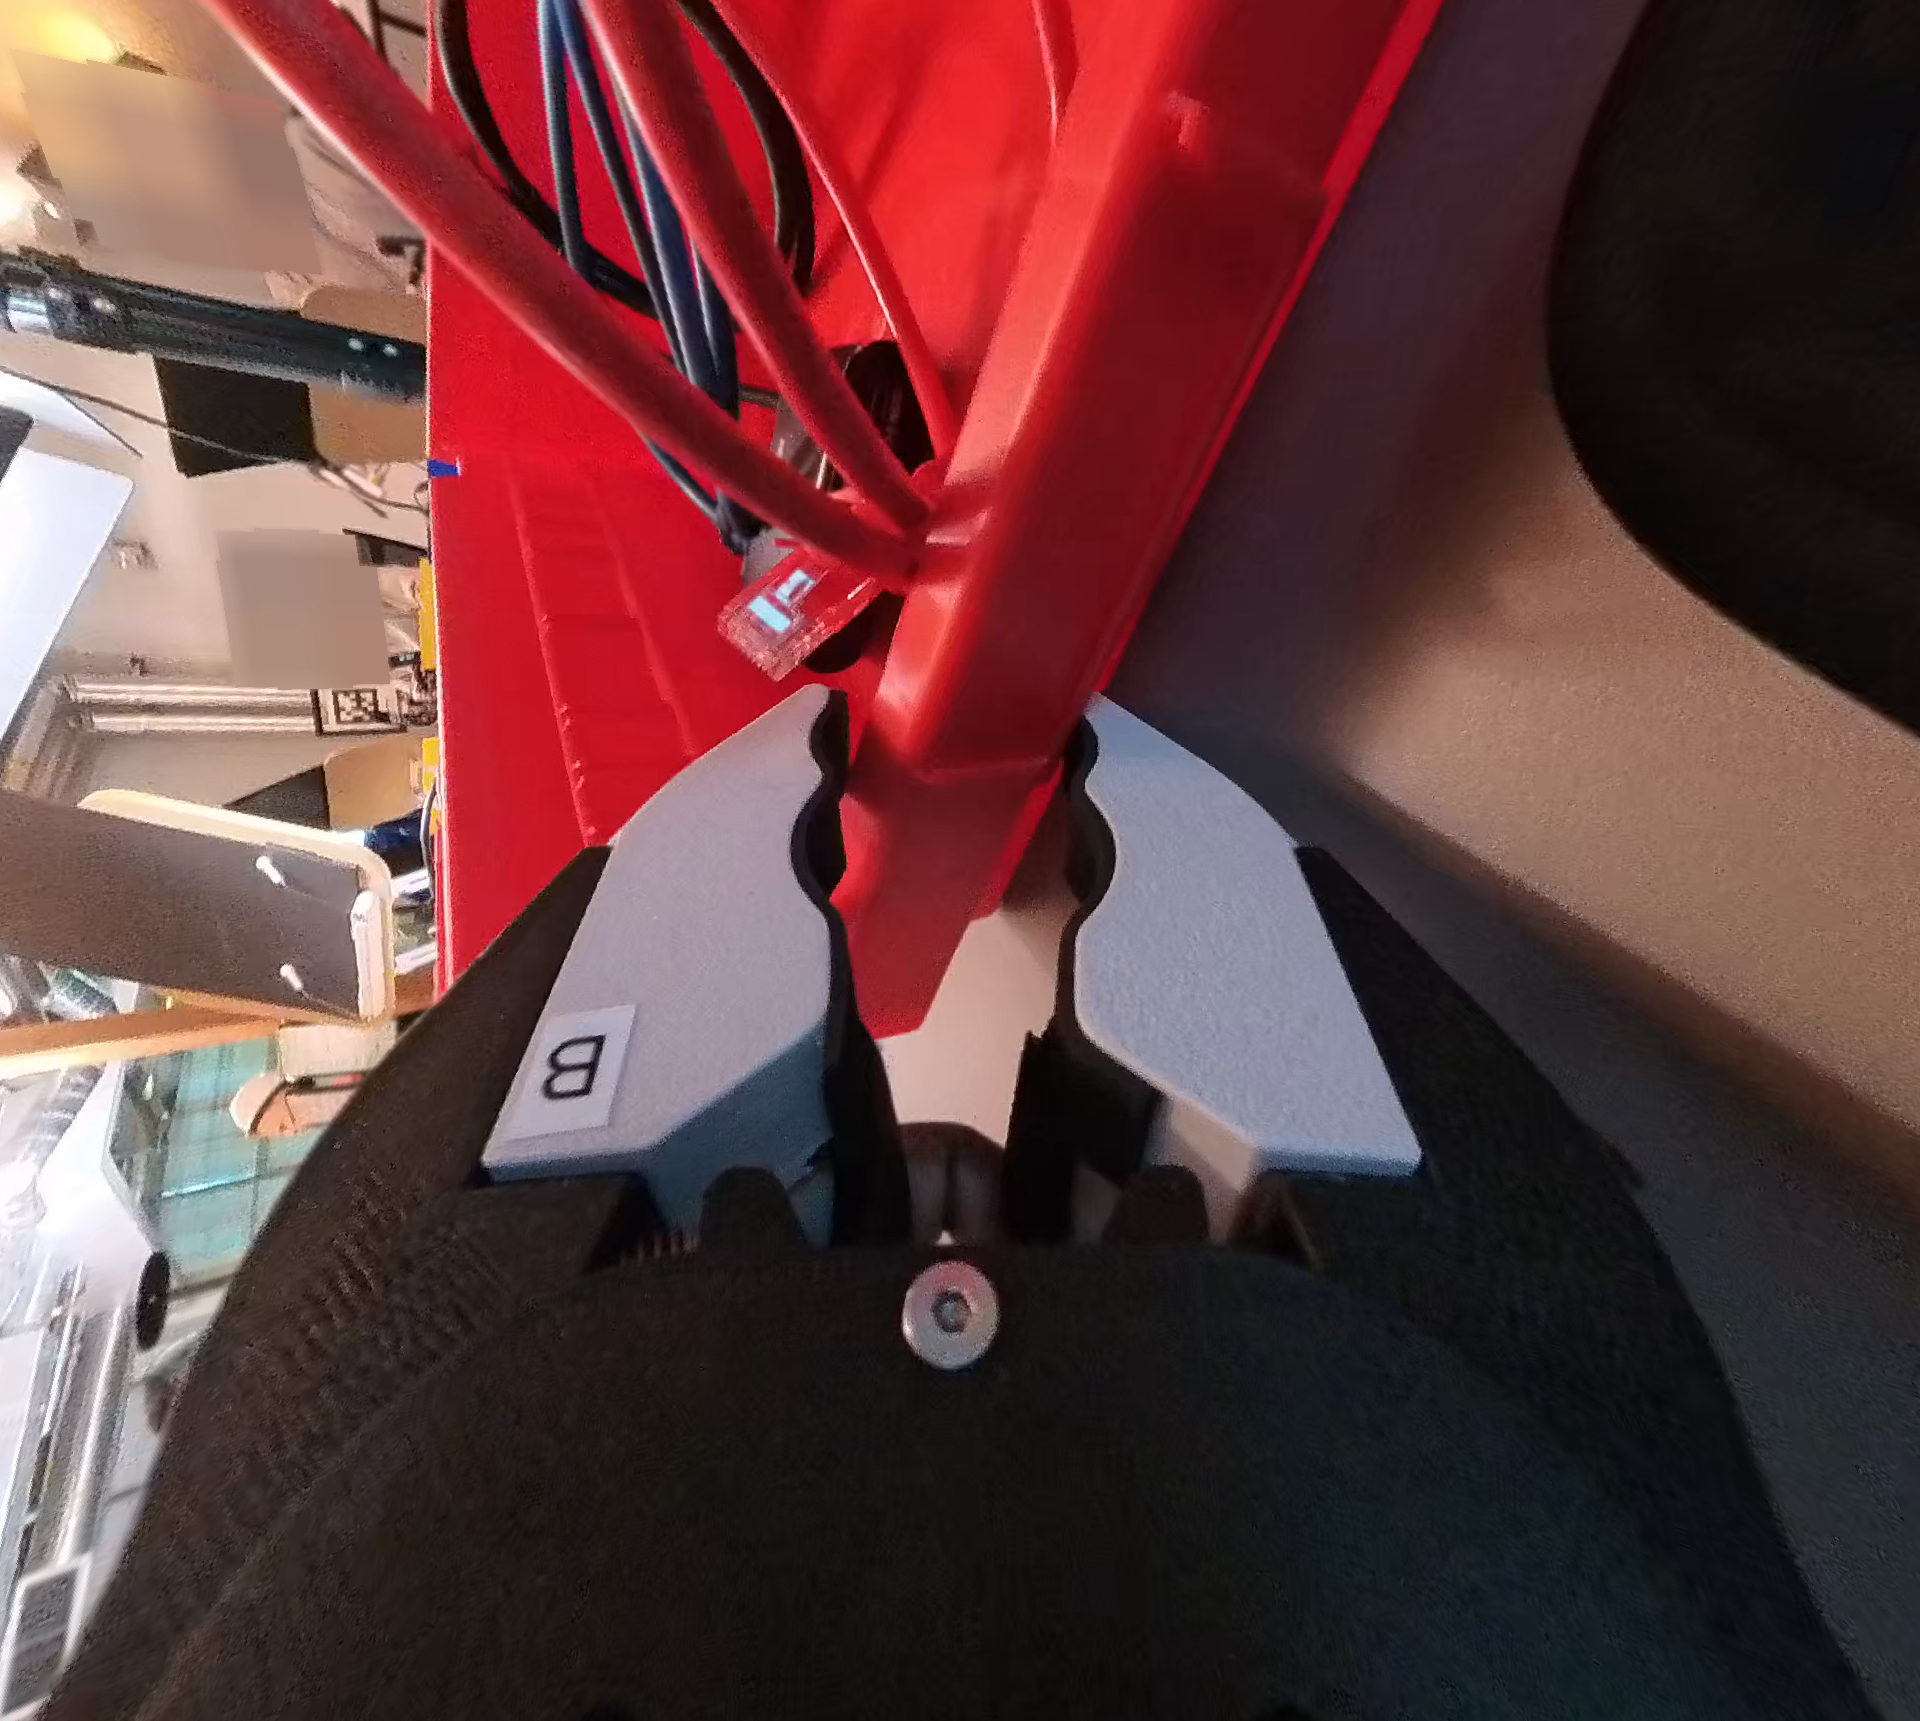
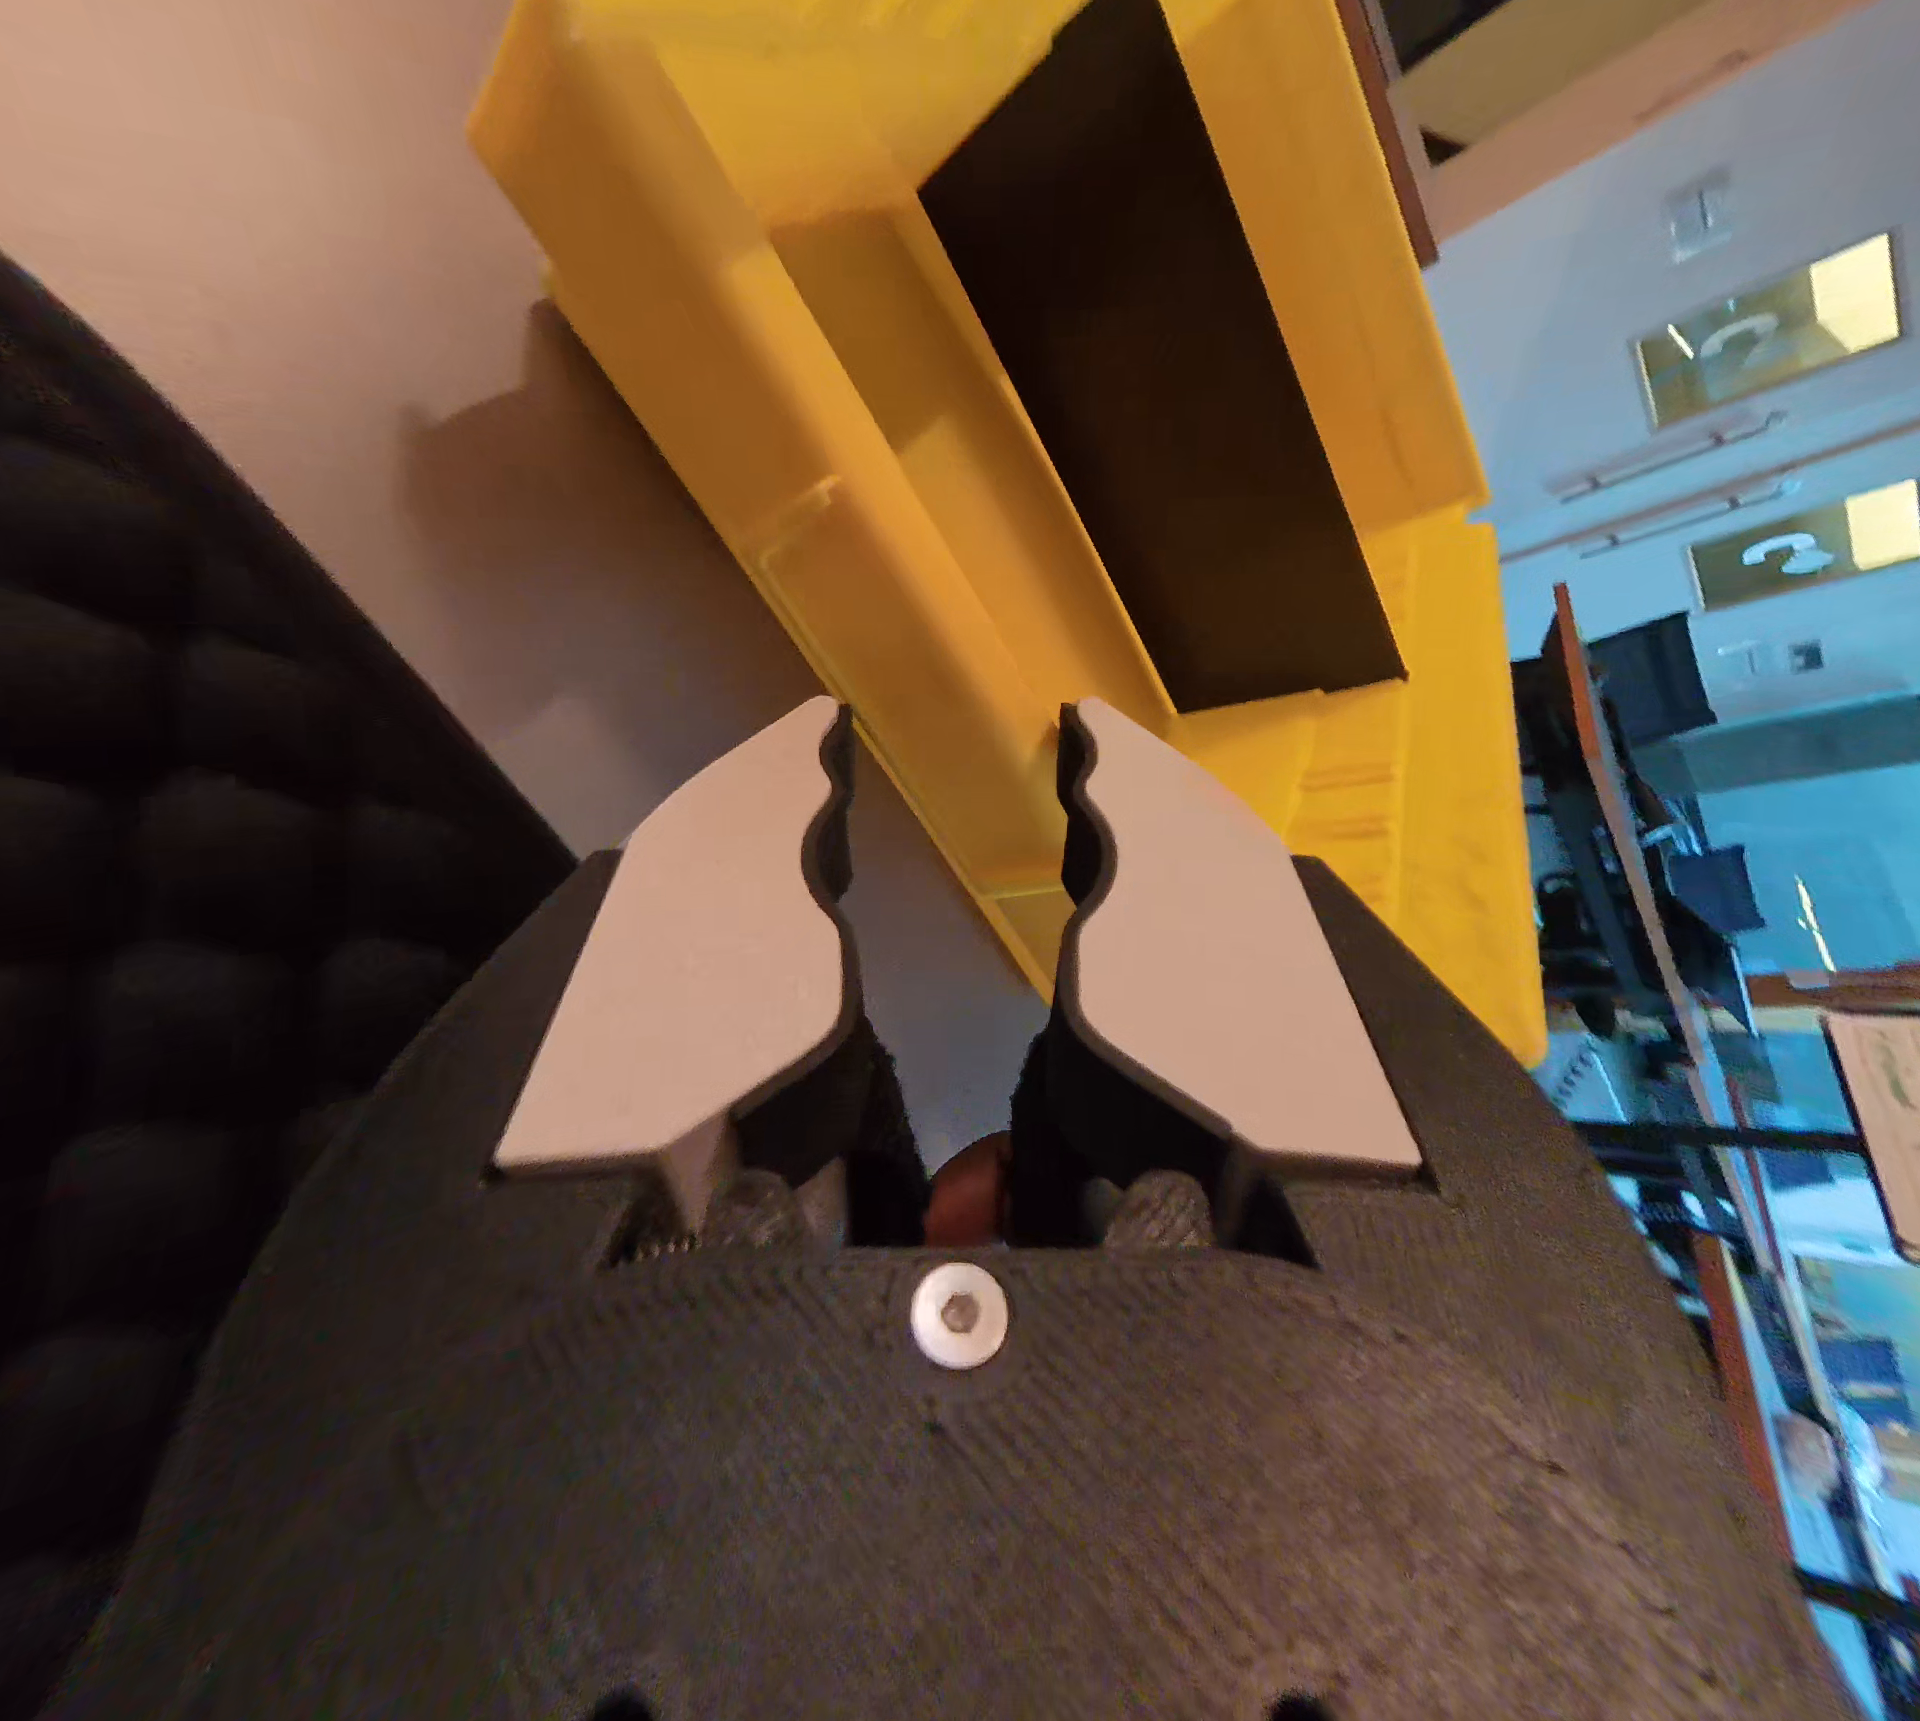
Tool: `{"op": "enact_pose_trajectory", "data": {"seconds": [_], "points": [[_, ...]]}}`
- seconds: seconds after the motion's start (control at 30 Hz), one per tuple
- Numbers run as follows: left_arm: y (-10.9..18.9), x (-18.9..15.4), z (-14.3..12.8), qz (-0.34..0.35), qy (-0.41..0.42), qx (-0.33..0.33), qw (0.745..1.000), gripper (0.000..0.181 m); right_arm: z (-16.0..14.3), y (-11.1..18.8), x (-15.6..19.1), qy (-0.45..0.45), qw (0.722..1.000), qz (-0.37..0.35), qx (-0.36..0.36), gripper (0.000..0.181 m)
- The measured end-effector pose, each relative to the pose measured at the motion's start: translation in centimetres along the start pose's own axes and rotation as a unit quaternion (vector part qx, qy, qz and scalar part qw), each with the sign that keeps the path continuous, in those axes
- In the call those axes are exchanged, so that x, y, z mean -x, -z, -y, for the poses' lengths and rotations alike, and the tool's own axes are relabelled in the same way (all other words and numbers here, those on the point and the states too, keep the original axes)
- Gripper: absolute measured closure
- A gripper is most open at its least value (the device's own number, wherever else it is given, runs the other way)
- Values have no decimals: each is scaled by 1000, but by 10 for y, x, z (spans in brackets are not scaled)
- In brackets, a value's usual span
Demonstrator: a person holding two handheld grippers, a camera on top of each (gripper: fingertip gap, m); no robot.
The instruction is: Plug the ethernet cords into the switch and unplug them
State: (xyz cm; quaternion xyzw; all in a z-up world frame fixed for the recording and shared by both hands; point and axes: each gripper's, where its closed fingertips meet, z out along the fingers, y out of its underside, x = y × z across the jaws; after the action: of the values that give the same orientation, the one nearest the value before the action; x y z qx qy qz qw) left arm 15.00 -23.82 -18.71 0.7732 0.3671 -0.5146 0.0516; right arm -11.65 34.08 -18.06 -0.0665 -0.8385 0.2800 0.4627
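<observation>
In the left wrist view a red plastic bin (image 1: 1122, 321) is tilted. It holds red ethernet cords (image 1: 582, 321), blue cords (image 1: 613, 196), a black cable (image 1: 457, 61) and a clear plug (image 1: 795, 617). My left gripper (image 1: 956, 736) is shut on the bin's front rim. In the right wrist view a yellow plastic bin (image 2: 727, 237) is tilted and holds a flat black box, probably the switch (image 2: 1153, 383). My right gripper (image 2: 956, 726) is shut on the yellow bin's front rim. Neither view shows the other gripper.
Both bins are over a pale tabletop (image 2: 260, 61). A black foam pad lies beside each bin, to the right in the left wrist view (image 1: 1766, 217) and to the left in the right wrist view (image 2: 156, 736). Shelves and desks fill the room behind (image 2: 1714, 736). Left tips to right tips: about 65 cm.
</observation>
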Motion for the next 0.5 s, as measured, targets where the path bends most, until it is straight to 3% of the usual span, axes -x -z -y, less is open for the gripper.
{"op": "enact_pose_trajectory", "data": {"seconds": [0.17, 0.37, 0.43, 0.5], "points": [[5, -4, 6, -7, -6, -31, 999, 143, 3, 12, 8, 5, 999, 31, -32, 146], [21, -10, -10, -41, 26, -18, 999, 139, -10, 34, 9, -11, 998, 62, -28, 145], [32, -15, -3, -85, 99, -46, 990, 133, 15, 50, 9, -53, 989, 81, -113, 136], [53, -16, 20, -140, 191, -118, 964, 127, 63, 84, -12, -127, 947, 69, -286, 129]]}}
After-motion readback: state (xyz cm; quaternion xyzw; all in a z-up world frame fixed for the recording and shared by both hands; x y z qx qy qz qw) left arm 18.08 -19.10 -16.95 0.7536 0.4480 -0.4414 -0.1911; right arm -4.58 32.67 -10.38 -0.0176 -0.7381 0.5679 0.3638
